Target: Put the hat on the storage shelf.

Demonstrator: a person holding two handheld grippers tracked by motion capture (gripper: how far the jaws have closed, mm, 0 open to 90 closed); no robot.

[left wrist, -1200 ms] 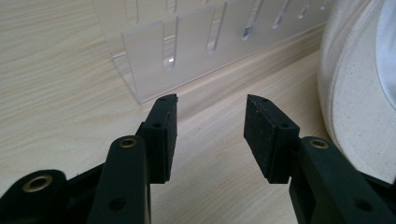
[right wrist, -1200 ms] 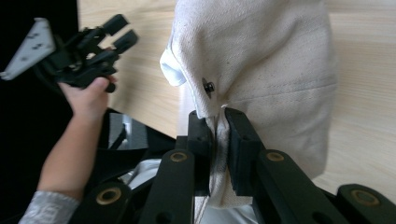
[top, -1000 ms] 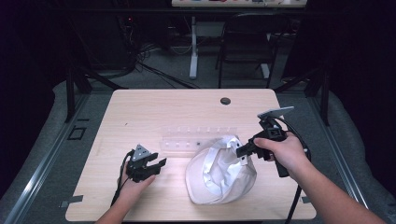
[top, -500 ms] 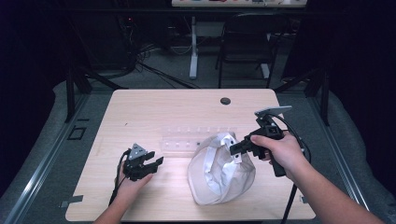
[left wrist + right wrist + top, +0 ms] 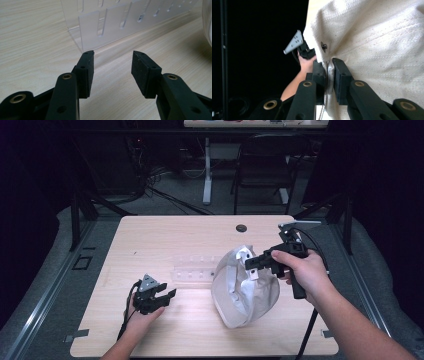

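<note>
Cloth bag (image 5: 244, 292) pinched at its rim by right gripper (image 5: 256, 263).

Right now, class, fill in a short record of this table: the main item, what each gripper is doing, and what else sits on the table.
main item: white cloth bag, crumpled, on the table
right gripper: fingers shut on a fold of the bag, beside a metal snap
left gripper: open, holding nothing, low over the table
other item: clear plastic rack with slots, just ahead of the left gripper
</note>
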